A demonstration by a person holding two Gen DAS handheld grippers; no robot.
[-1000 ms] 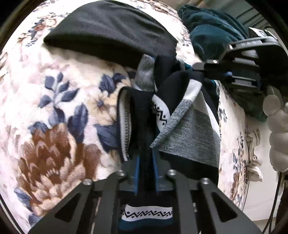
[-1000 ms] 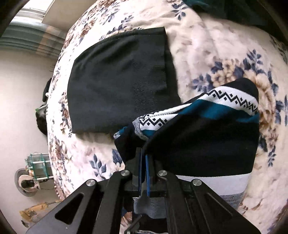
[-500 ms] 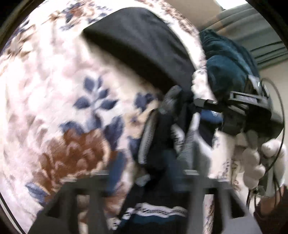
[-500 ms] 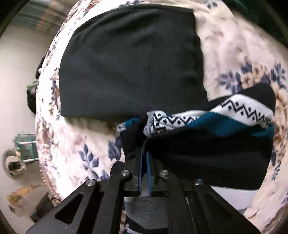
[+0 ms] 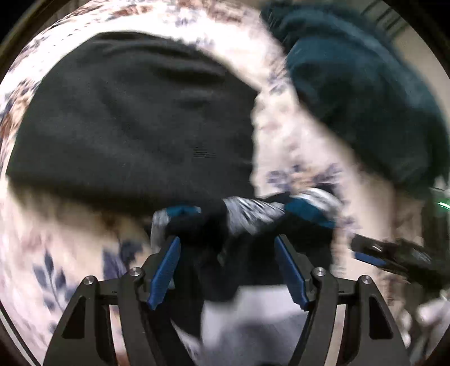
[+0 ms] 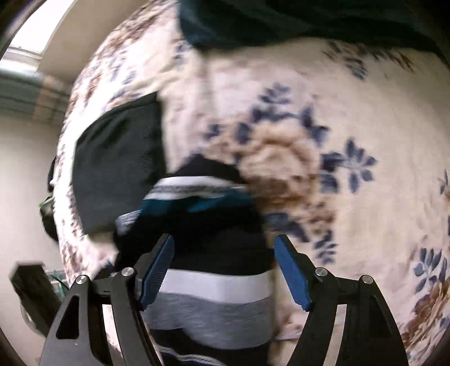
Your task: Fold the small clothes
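A folded knit garment (image 6: 208,239) with black, teal, white and grey stripes lies on the floral bedspread (image 6: 323,98). My right gripper (image 6: 223,253) hangs just above it. Its jaws are opening, the blue pads (image 6: 291,270) stand wide apart, and the cloth lies loose between them. In the left wrist view the same garment (image 5: 253,214) lies bunched between the spread pads (image 5: 166,270) of my open left gripper (image 5: 227,253), which do not press on it. The right gripper (image 5: 365,256) shows blurred at the right edge.
A folded black garment (image 5: 135,118) (image 6: 118,163) lies flat just beyond the striped one. A heap of dark teal clothing (image 5: 365,98) (image 6: 281,22) sits at the far side of the bed. The bed's edge and a dark object (image 6: 28,284) are at the left.
Both grippers were shut on the striped garment; now both stand open and it lies released on the bed. Both hands have shifted, and the current views are motion-blurred.
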